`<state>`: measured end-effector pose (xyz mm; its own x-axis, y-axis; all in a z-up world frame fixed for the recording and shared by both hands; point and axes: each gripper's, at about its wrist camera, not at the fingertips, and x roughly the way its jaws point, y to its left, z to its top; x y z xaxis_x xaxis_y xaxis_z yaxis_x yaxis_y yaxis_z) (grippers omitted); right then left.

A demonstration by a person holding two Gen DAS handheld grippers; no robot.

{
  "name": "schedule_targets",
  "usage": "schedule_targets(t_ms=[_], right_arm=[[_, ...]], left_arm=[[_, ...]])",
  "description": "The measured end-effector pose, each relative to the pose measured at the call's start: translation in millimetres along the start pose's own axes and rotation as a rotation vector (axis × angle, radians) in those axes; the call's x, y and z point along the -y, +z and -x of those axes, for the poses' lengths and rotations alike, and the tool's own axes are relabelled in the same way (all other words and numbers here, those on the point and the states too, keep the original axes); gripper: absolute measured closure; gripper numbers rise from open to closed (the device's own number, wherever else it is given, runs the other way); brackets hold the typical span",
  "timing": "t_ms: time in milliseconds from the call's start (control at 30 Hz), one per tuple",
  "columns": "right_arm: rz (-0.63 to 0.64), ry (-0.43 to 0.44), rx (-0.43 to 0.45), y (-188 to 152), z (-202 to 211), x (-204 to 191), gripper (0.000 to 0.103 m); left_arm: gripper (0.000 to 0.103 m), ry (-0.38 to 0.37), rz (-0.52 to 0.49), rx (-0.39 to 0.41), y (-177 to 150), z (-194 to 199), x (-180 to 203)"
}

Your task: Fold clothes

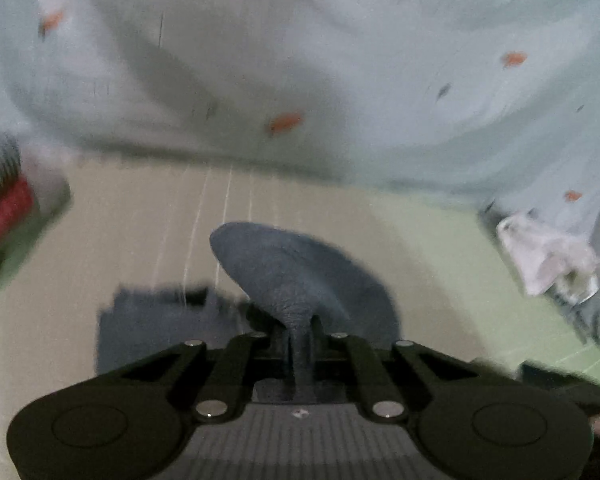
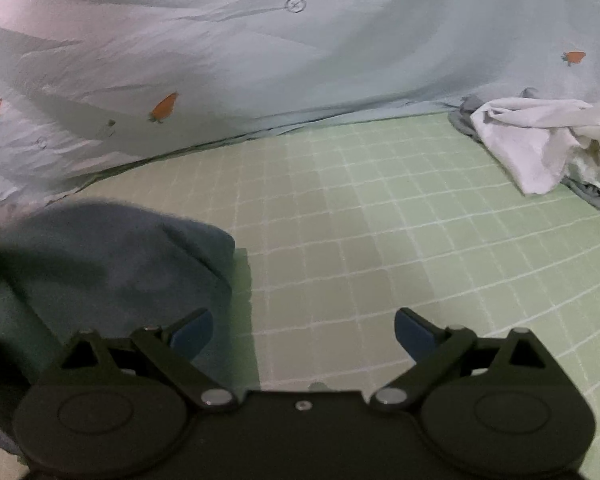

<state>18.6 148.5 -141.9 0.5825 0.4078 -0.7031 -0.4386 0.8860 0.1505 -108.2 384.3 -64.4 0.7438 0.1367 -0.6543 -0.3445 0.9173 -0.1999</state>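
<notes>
My left gripper (image 1: 299, 334) is shut on a dark blue-grey garment (image 1: 288, 276), pinching a fold that fans out above the fingers; more of it lies flat below on the left. In the right wrist view the same garment (image 2: 112, 256) lies bunched at the left on the green checked sheet (image 2: 380, 220). My right gripper (image 2: 303, 330) is open and empty, its left blue pad (image 2: 192, 334) at the garment's right edge.
A pale blue quilt with orange carrot prints (image 2: 260, 60) is heaped across the back. A crumpled white cloth (image 2: 540, 144) on grey cloth lies at the right; it also shows in the left wrist view (image 1: 548, 256). A red and grey striped item (image 1: 4, 200) is at the left.
</notes>
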Motion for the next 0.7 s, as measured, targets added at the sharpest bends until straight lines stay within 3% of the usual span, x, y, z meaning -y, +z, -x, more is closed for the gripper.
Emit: schedule_targets(t_ms=[133, 200, 233, 333, 367, 533, 700], right_arm=[[0.040, 0.033, -0.006, -6.8, -1.0, -20.0, 0.005], [0.062, 0.051, -0.016, -10.5, -2.5, -30.6, 0.005], [0.070, 0.060, -0.023, -12.4, -3.7, -35.4, 0.005], [0.083, 0.083, -0.048, -15.5, -8.4, -47.6, 0.005], [0.089, 0.086, -0.053, -16.2, -9.4, -52.0, 0.005], [0.089, 0.104, -0.046, -10.3, -14.7, -69.8, 0.004], [0.083, 0.154, -0.075, -5.1, -28.2, -89.3, 0.003]], left_arm=[[0.094, 0.052, 0.017, 0.101, 9.5, 49.0, -24.5], [0.091, 0.096, 0.120, 0.055, 0.4, 49.6, -60.5], [0.084, 0.131, 0.162, 0.013, -7.4, 44.6, -78.2], [0.074, 0.261, 0.217, -0.144, -36.9, 19.9, -119.1], [0.070, 0.250, 0.218, -0.148, -40.4, 19.0, -121.2], [0.025, 0.190, 0.224, -0.171, -57.7, 14.4, -131.5], [0.014, 0.156, 0.191, -0.214, -67.6, 1.1, -140.4]])
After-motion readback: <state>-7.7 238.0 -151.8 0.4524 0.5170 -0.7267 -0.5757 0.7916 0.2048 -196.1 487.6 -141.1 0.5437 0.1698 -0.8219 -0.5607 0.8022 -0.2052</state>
